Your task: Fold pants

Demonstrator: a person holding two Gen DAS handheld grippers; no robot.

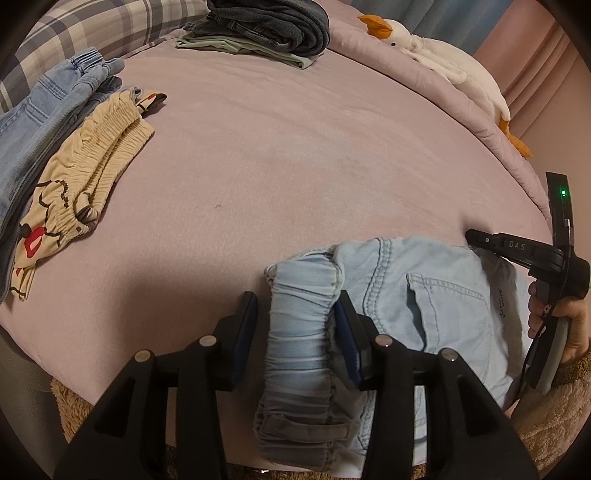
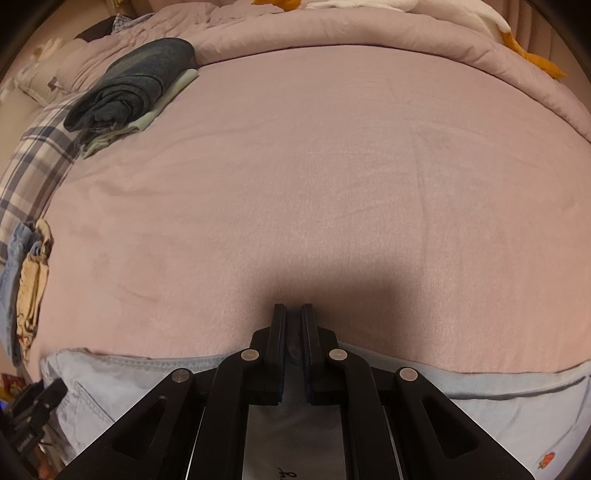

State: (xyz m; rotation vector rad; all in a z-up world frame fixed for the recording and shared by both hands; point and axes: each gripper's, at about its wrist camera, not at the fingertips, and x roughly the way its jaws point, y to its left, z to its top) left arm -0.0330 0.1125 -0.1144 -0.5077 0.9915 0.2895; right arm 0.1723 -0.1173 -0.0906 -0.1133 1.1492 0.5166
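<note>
Left claw (image 1: 295,314) was seen spread apart astride the gathered waistband of the pale denim pants (image 1: 424,295) at lower centre on the bed (image 1: 295,147), pads not pressing, while the right claw (image 2: 293,321) was pinched shut on their far edge.

one light pants (image 1: 424,295) at lower centre, two garments (image 1: 74,147) at left, two folded (image 1: 266,29) up top, one plush duck (image 1: 436,51), two tools (image 1: 295,314).
</note>
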